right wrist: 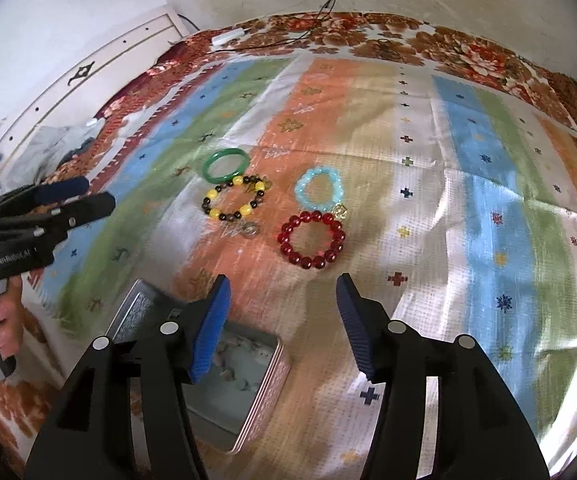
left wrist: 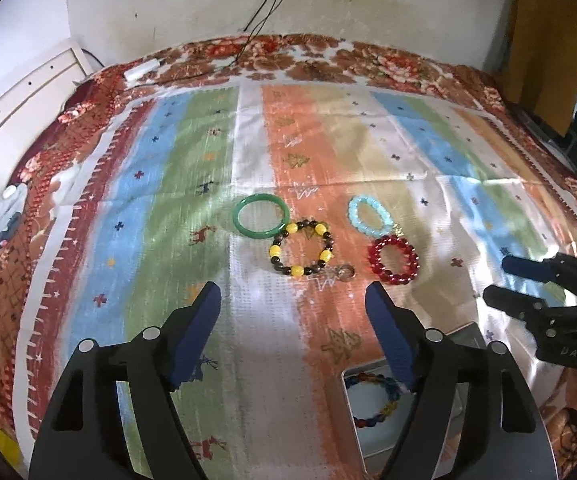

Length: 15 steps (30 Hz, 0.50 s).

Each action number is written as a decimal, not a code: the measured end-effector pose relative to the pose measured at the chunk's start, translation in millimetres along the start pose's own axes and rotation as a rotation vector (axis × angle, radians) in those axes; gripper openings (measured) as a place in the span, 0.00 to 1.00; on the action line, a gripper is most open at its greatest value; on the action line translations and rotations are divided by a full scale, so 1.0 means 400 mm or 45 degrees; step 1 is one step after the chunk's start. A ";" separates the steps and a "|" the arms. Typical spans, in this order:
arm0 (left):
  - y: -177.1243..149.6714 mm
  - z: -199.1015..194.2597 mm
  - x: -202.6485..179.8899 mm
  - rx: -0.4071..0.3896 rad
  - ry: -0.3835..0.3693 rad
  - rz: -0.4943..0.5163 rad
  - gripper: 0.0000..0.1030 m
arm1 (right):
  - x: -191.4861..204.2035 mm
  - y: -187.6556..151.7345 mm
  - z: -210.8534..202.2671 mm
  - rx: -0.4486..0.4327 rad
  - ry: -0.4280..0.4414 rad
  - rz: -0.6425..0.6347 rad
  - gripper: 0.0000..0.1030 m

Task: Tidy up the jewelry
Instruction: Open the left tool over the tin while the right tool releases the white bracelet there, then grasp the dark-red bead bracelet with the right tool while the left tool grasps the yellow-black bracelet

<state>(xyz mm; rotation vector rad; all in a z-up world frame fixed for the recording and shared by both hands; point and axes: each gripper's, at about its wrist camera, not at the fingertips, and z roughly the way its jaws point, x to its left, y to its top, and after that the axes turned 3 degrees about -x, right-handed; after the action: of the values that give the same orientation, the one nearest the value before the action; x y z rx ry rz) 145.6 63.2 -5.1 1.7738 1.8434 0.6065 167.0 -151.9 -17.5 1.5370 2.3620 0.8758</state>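
Left wrist view: four bracelets out on the striped cloth (left wrist: 192,184) over the bed, one more inside the metal tin (left wrist: 368,440). Five in all. Green bangle (left wrist: 261,217) far from the tin, touching the yellow and black bead bracelet (left wrist: 302,248) just on its tin side. Light blue bead bracelet (left wrist: 370,216) to the right of the bangle, with the red bead bracelet (left wrist: 394,256) right below it, nearer the tin. Colorful bead bracelet (left wrist: 374,400) down in the tin, partly behind a finger. Two tools in sight: left tool (left wrist: 294,300) spread wide, gripping nothing, up above the cloth near the tin; right tool (left wrist: 500,280) off to the right of the tin, fingers apart, nothing between them.

Right wrist view: same four loose bracelets, red one (right wrist: 312,240) closest. Right tool (right wrist: 282,288) wide apart and bare. Tin's outer wall (right wrist: 264,396) plain to see here, but the bracelet inside too blurry to make out. Left tool (right wrist: 88,192) at the left edge with a hand (right wrist: 0,320) around its handle, seen only from this side.
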 end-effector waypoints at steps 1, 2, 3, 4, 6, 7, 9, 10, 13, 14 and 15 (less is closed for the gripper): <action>0.004 0.012 0.004 0.019 0.002 -0.009 0.72 | -0.003 0.004 0.004 0.005 -0.002 0.002 0.56; 0.006 0.021 0.008 0.031 0.000 -0.020 0.72 | -0.010 0.010 0.010 0.017 -0.009 0.003 0.56; 0.009 0.029 0.012 0.043 -0.005 -0.031 0.72 | -0.014 0.015 0.015 0.027 -0.011 0.004 0.56; 0.015 0.042 0.017 0.060 -0.008 -0.045 0.72 | -0.020 0.019 0.020 0.035 -0.014 0.009 0.56; 0.023 0.060 0.022 0.076 0.001 -0.053 0.72 | -0.029 0.025 0.025 0.040 -0.015 0.023 0.56; 0.029 0.068 0.024 0.081 0.008 -0.056 0.72 | -0.033 0.027 0.028 0.043 -0.011 0.029 0.56; 0.038 0.079 0.026 0.088 0.013 -0.058 0.72 | -0.037 0.034 0.034 0.046 -0.014 0.037 0.56; 0.043 0.084 0.026 0.092 0.011 -0.059 0.72 | -0.039 0.039 0.037 0.045 -0.019 0.042 0.56; 0.054 0.104 0.026 0.111 -0.002 -0.067 0.72 | -0.053 0.052 0.053 0.054 -0.023 0.073 0.56; 0.056 0.112 0.027 0.120 0.000 -0.070 0.72 | -0.059 0.056 0.059 0.061 -0.020 0.089 0.56; 0.059 0.120 0.028 0.128 0.001 -0.070 0.72 | -0.067 0.060 0.068 0.072 -0.015 0.109 0.56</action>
<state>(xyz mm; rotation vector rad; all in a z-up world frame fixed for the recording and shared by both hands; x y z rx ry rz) 194.1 74.3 -27.9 1.7796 1.9477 0.5016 209.7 -158.5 -30.0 1.6713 2.3476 0.8223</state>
